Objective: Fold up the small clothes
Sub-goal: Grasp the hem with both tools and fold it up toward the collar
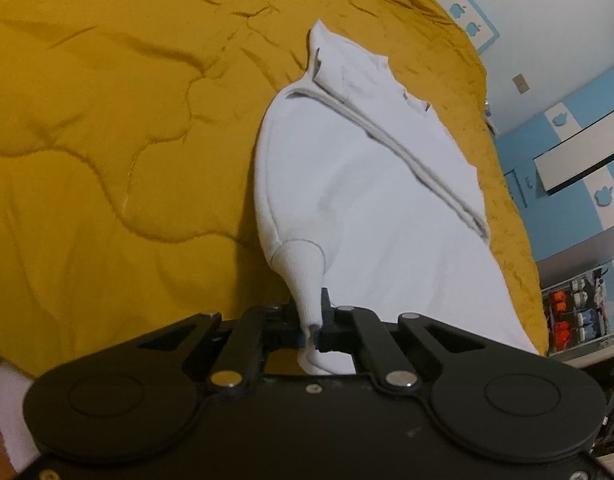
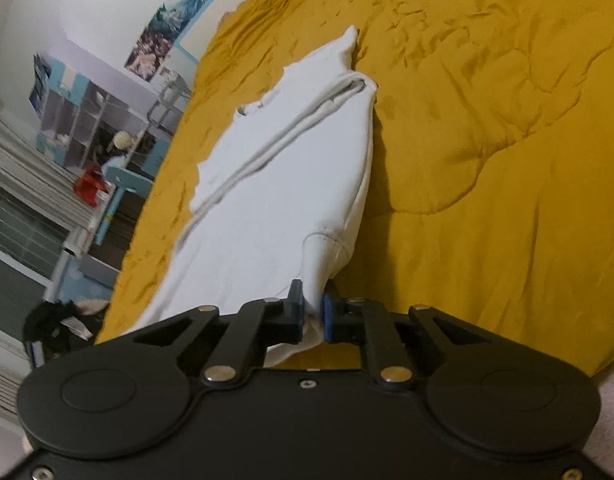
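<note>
left gripper (image 1: 313,322) pinching cuff (image 1: 303,276), fingertips hidden

- A home bedroom, likely a child's.
- A bed (image 1: 107,140) under a quilted mustard cover fills most of both views.
- Walls (image 1: 547,20) are white and light blue, with a border of blue apple shapes (image 1: 459,10).
- Posters (image 2: 155,48) hang in a row on another wall.
- Cubby shelves (image 2: 79,120) hold small things; storage bins (image 1: 579,312) stand beside the bed.

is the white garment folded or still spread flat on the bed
Partly folded: the white garment shows a layered fold edge running along it on the yellow bedspread. Left tongs and right tongs each pinch a ribbed cuff.
</note>
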The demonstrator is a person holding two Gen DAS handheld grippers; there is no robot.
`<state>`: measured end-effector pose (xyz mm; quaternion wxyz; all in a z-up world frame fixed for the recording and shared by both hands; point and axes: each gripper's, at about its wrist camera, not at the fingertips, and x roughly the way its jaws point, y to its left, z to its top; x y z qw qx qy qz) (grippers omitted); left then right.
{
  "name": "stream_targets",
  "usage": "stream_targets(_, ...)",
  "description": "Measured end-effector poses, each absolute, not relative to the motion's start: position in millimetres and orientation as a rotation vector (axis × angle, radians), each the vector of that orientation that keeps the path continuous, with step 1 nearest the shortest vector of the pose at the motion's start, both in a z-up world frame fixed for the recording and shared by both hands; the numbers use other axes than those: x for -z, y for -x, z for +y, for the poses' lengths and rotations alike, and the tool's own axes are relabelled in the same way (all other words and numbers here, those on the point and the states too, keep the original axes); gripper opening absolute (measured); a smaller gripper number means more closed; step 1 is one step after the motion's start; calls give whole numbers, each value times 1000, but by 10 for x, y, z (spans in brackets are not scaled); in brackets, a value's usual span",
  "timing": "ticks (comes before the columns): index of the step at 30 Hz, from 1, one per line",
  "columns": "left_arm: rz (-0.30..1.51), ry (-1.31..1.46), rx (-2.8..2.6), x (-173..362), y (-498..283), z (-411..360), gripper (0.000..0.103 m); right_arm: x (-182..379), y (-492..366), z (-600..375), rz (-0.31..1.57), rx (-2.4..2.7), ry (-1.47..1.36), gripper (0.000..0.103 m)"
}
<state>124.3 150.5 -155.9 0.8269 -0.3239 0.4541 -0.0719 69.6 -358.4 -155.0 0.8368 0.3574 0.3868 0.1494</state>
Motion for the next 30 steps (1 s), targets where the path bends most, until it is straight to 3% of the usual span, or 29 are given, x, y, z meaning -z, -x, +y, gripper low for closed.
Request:
stream_targets(13,823,765,216,1116,-2165,1624,2,1093,-1353,-3649,631,-342,-820,9)
stream_targets(22,765,704,219,912,-3595,1559,2,904,-2700,-3677,574,-303,-809,9)
stream_targets(30,801,704,167,1217,-4972,1516,2,1261,-4047,-3668,598,-218,-827,9)
